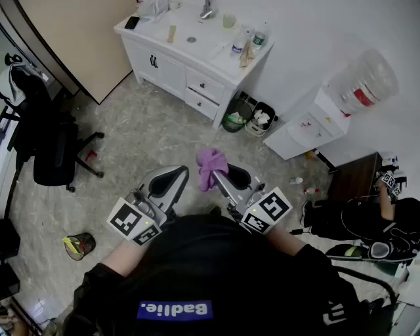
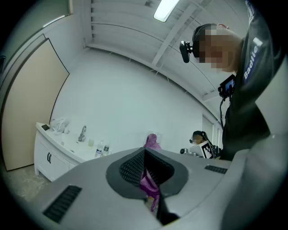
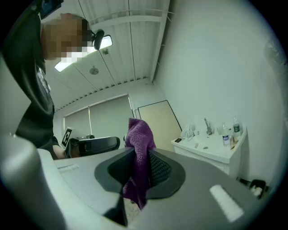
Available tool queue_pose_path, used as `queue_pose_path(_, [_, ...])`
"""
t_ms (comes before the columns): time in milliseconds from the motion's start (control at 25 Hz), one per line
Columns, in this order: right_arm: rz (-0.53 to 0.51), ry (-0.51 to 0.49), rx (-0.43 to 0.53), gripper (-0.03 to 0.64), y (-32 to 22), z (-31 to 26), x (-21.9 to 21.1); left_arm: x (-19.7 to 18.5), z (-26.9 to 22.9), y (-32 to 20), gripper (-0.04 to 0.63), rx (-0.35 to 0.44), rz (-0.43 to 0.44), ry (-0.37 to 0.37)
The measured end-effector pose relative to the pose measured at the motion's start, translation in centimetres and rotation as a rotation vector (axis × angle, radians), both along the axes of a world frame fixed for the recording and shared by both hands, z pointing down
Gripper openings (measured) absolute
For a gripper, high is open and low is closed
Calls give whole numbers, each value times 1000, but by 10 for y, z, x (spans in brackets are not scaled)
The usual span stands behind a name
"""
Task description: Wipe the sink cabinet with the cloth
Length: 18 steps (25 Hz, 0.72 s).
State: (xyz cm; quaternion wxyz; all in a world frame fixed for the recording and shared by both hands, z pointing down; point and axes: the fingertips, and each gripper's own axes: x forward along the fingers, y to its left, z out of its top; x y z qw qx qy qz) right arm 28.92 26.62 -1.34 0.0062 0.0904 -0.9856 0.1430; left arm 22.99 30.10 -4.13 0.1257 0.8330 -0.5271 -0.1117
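**Cloth in right tool, well short of the cabinet**

Right gripper (image 1: 220,177): jaws clamped on the purple cloth (image 1: 211,165). In the right gripper view the cloth (image 3: 138,140) sticks up above the jaw tips and a fold hangs down through the slot of the gripper (image 3: 139,157).

Left gripper (image 1: 172,178): jaws closed tip to tip and not touching the cloth in the head view. In the left gripper view a scrap of purple shows low in the slot of the gripper (image 2: 145,158). I cannot tell whether it is nipped there or only seen through the slot. The cloth (image 2: 153,140) pokes up just beyond the tips.

Both tools are held side by side close to the person's chest, over the floor.

The white sink cabinet (image 1: 164,69) stands against the wall, well apart from the cloth. It is also seen in the right gripper view (image 3: 211,152).
- Back edge of the top: faucet (image 1: 207,10).
- Right end of the top: two bottles (image 1: 259,36).
- Left front corner: phone (image 1: 131,22).
- On the floor below the right end: two small bins (image 1: 236,119).

An office chair (image 1: 46,147) stands to the left.
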Motion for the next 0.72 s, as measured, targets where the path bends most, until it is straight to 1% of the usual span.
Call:
queue_pose_path(480, [-7, -4, 0, 58, -1, 2, 1, 3, 3, -2, 0, 1, 0, -7])
queue_pose_path(720, [-12, -17, -10, 60, -7, 3, 9, 8, 1, -8, 0, 0, -23, -12])
